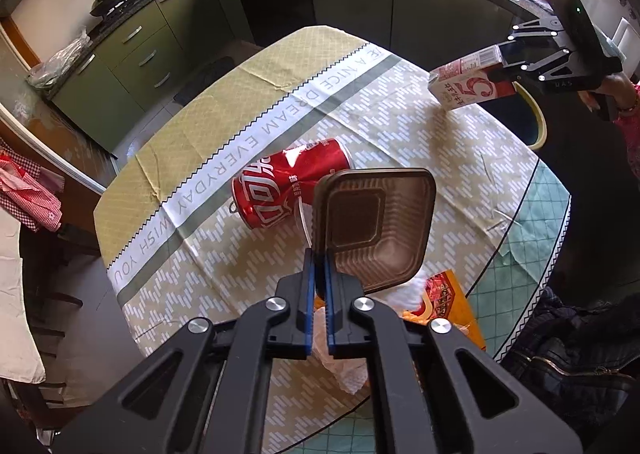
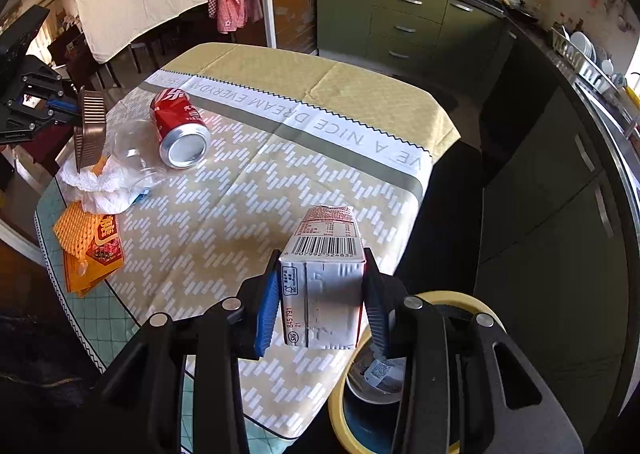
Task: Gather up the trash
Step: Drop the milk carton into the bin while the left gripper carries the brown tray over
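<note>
Both hands are loaded, so the clearing is under way but far from finished. The right tool is clamped on the milk carton, held in the air at the worktop's edge, just above the yellow-rimmed bin, which already has something pale lying in it, though I can't make out what. The left tool has its jaws pinched narrow on the rim of the brown plastic tray, lifted clear of the cloth at the opposite side from the bin. Left on the worktop are the dented red can on its side, a clear plastic cup just beside it, a crumpled white tissue and the orange packet near the edge. By my reckoning the carton goes in next, the tray after, then those four.
</note>
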Motion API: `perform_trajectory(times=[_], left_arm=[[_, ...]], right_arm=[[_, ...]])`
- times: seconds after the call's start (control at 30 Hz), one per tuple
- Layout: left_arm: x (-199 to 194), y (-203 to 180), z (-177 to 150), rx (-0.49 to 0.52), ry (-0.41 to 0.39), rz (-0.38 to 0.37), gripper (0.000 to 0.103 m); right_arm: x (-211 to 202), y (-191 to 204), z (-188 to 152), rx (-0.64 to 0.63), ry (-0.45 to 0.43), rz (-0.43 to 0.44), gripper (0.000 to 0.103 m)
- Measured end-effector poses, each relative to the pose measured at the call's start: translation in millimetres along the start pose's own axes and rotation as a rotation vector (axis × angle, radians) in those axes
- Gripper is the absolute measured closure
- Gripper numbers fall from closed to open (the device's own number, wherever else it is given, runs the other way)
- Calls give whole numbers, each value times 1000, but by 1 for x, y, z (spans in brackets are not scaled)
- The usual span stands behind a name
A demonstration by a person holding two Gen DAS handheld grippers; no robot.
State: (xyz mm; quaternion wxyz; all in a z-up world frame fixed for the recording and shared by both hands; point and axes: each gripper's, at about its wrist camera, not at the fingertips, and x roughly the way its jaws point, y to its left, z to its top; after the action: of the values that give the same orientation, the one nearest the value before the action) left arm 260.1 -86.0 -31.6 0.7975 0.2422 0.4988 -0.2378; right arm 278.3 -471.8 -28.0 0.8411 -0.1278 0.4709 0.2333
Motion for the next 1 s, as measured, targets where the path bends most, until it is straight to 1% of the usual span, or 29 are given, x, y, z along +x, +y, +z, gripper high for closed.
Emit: perform_trajectory(times=[0.13, 0.27, 0.33, 0.43, 0.57, 0.67, 0.7, 0.73, 0.77, 0.83, 0.9, 1.0], left_arm=[[-12, 1, 6, -21, -28, 17, 99], [-19, -7, 11, -24, -51, -3, 99], [-21, -15, 14, -20, -58, -25, 99], [-20, -30, 19, -11, -61, -67, 99], [-19, -54, 27, 21, -60, -120, 99], [-18, -71, 36, 40, -55, -157, 99], [-17, -77, 39, 52, -55, -161, 99], [-17, -84, 42, 65, -54, -170, 99], [-17, -90, 46, 73, -53, -184, 99], [-16, -101, 55, 88, -48, -209, 99], [-13, -112, 66, 110, -47, -225, 99], [-6, -132, 84, 142, -40, -258, 99]], right_arm=[[-14, -18, -20, 66, -6, -31, 65], [-28, -39, -47, 156, -9, -80, 65], [-33, -53, -62, 209, -3, -108, 65], [-33, -72, -85, 289, 29, -157, 65], [-20, -94, -111, 374, 81, -179, 65], [-10, -112, -126, 444, 93, -196, 64], [-8, -119, -131, 471, 102, -194, 52], [-6, -125, -137, 493, 109, -192, 44], [-7, -129, -141, 508, 107, -200, 39], [-15, -134, -149, 532, 93, -207, 40], [-35, -136, -159, 567, 48, -208, 40], [-74, -135, -179, 613, -42, -225, 40]])
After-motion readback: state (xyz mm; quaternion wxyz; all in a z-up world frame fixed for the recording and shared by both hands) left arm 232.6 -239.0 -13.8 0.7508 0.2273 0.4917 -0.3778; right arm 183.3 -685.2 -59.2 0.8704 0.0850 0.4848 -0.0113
